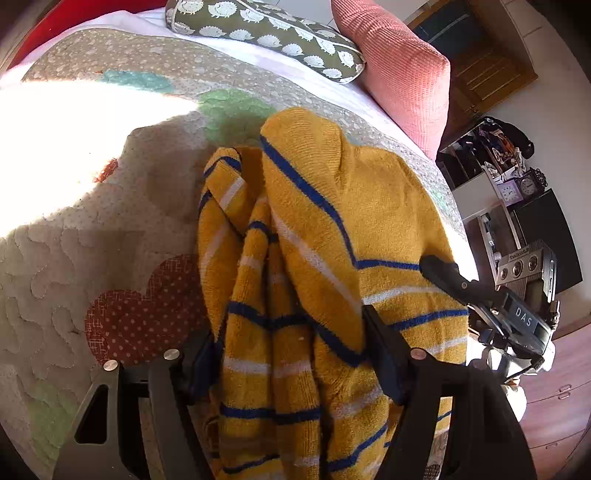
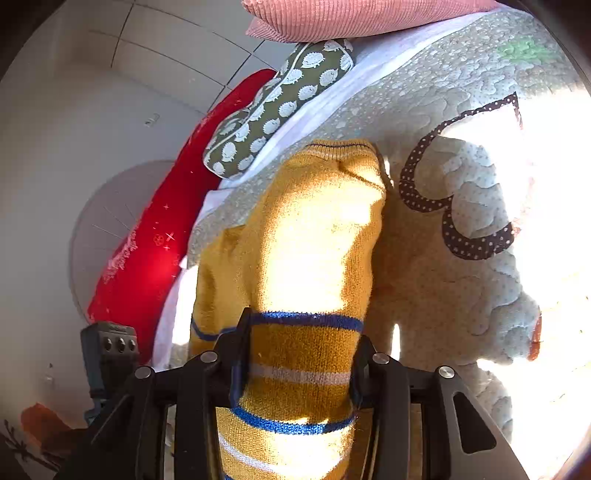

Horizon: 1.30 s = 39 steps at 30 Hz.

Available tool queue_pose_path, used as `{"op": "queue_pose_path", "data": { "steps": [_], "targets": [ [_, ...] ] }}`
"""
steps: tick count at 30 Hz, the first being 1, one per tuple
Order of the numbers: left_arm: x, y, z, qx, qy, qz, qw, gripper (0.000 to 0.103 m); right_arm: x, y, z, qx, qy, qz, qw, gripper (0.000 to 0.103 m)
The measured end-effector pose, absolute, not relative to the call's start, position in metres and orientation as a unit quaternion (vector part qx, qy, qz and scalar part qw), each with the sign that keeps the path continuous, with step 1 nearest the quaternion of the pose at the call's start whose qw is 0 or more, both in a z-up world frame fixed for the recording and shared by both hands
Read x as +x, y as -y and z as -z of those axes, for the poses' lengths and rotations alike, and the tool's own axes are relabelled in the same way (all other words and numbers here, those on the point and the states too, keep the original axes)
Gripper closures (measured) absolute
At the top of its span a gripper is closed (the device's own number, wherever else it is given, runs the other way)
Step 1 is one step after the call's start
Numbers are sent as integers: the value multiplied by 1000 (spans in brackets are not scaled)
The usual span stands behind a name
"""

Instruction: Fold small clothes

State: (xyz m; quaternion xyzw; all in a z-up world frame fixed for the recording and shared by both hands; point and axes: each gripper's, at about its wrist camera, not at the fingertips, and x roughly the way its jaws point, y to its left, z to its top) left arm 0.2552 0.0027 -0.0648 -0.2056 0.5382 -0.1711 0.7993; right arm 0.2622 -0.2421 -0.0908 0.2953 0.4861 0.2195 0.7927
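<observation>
A small mustard-yellow knit sweater (image 1: 332, 229) with blue and white stripes lies bunched on the quilted bedspread (image 1: 74, 221). My left gripper (image 1: 291, 354) is shut on a thick fold of it, cloth filling the space between the fingers. My right gripper (image 2: 295, 369) is shut on another part of the sweater (image 2: 317, 236), apparently a sleeve, whose ribbed cuff points away toward the pillows. The right gripper's finger (image 1: 447, 273) shows in the left wrist view, on the sweater's right side.
A pink corduroy cushion (image 1: 402, 74) and a green hedgehog-print pillow (image 1: 266, 29) lie at the bed's head, with a red pillow (image 2: 147, 251) beside them. Shelves with clocks (image 1: 517, 184) and wooden drawers (image 1: 561, 398) stand past the bed's right edge. Bright sunlight washes out part of the quilt.
</observation>
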Motion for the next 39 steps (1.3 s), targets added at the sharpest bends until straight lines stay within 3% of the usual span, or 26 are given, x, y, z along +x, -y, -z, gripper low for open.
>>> {"op": "queue_pose_path", "data": {
  "steps": [10,14,19,30,34,39],
  "targets": [
    [244,-42,57,-179,-535,109,818,24,207,234,8,175,-421,-217,863,50],
    [232,-47,55,-189,-526,100,823,24,200,199,40,229,-466,-275,809,50],
    [199,-69,35,-182,-506,70,840,24,192,168,62,206,-478,-268,811,49],
    [45,-114,-48,-113,-332,-76,933,23,152,66,82,169,-521,-355,758,49],
    [-10,-101,-85,-48,-232,-155,959,0,120,71,66,172,-494,-358,774,49],
    [-58,-70,-106,11,-147,-218,965,0,60,118,26,145,-426,-285,846,49]
  ]
}}
